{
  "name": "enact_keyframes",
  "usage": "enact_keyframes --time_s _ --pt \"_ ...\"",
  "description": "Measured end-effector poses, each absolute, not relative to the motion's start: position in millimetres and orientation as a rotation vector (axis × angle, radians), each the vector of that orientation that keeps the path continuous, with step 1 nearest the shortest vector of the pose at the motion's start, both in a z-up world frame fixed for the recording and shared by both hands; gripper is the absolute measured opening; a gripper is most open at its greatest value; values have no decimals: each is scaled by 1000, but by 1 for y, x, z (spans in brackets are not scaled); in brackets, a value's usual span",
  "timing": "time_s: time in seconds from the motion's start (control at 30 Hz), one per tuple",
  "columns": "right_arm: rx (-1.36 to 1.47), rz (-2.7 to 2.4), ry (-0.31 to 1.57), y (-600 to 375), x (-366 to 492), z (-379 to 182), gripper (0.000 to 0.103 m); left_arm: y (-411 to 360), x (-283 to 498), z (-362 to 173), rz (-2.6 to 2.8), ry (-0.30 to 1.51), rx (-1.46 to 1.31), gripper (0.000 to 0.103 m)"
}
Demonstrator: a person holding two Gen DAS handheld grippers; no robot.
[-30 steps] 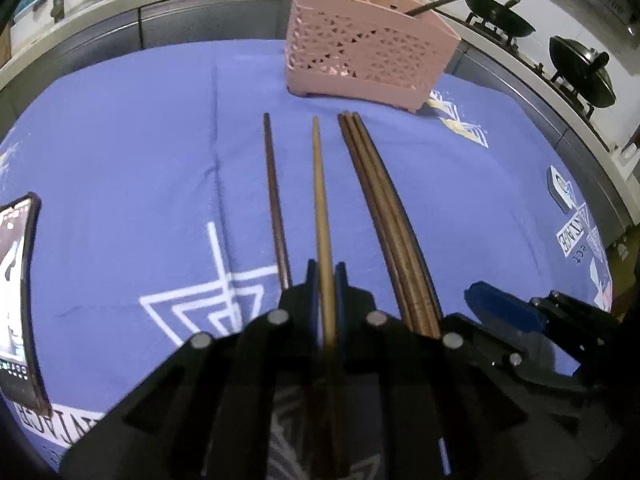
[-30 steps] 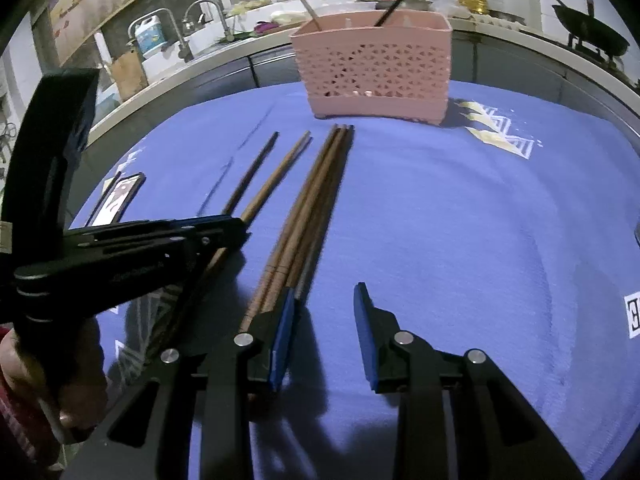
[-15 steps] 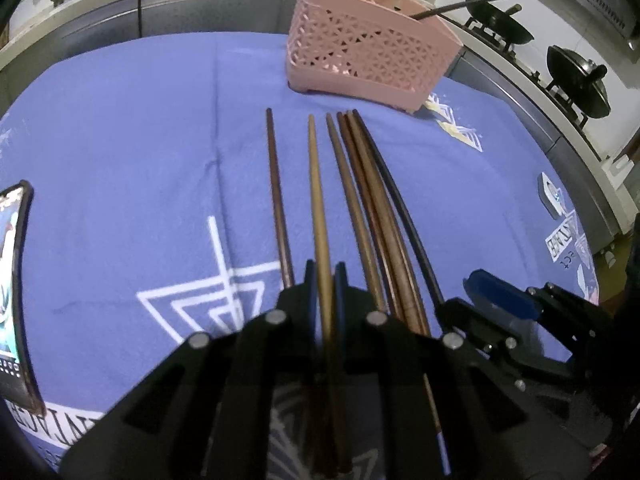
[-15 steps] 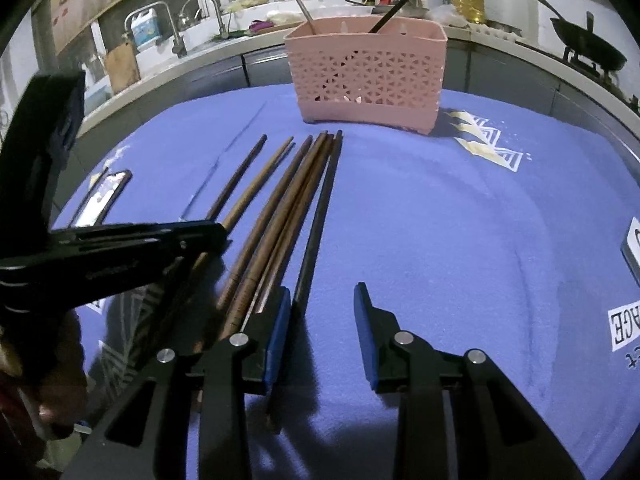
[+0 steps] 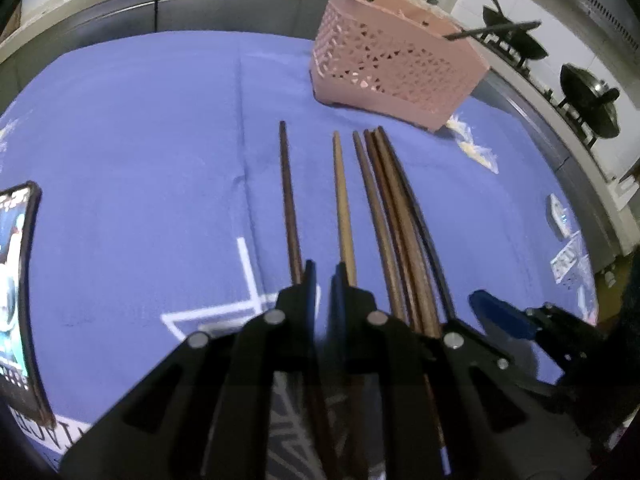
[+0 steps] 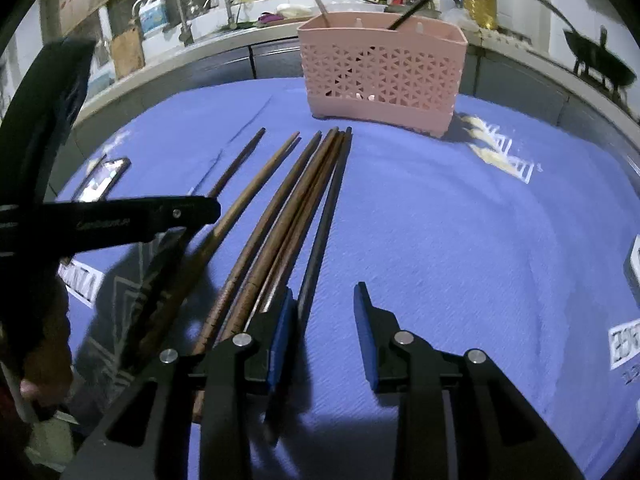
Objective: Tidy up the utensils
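Wooden chopsticks (image 5: 400, 220) lie side by side on the blue patterned cloth (image 5: 140, 140), tips towards the pink perforated plastic utensil basket (image 6: 380, 68) at the far side, probably lined up so that each is easy to pick singly. The left gripper (image 5: 324, 276) hangs just over the near ends with its jaws drawn to a narrow slit; a pale wooden chopstick (image 5: 342, 200) runs under its right finger, apparently not gripped. The right gripper (image 6: 324, 304) stands partly spread over bare cloth, its left finger just beside a black chopstick (image 6: 324, 216), likely fencing the row.
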State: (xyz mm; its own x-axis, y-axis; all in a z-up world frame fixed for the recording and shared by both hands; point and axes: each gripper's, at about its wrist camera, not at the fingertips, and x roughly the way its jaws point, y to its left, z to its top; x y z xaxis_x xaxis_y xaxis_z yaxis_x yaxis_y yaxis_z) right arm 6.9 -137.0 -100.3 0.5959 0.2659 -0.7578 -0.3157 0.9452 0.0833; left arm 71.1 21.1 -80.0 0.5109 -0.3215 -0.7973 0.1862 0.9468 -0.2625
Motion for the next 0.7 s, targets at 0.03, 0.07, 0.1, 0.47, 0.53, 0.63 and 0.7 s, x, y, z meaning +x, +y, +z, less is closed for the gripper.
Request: enact_keyframes --time_s 0.03,0.07,0.1,0.47,0.53,0.63,0.7 --pt "-64 336 869 -138 7 -100 32 19 72 -79 -301 984 -134 9" --pt "-68 332 870 -138 8 -101 32 17 74 -79 -298 983 -123 9" --pt "-73 324 871 -139 10 -100 32 14 75 -78 -291 984 -107 9" --pt "-136 356 920 -128 80 -92 32 15 100 -73 -252 996 -76 16" --pt "-135 373 947 -127 101 -90 32 14 109 -73 -260 986 -65 16" --pt "-137 421 995 -122 131 -87 27 11 123 -73 -293 968 -51 16" --pt "-105 455 1025 -123 143 -86 10 13 131 -74 -334 962 -82 13"
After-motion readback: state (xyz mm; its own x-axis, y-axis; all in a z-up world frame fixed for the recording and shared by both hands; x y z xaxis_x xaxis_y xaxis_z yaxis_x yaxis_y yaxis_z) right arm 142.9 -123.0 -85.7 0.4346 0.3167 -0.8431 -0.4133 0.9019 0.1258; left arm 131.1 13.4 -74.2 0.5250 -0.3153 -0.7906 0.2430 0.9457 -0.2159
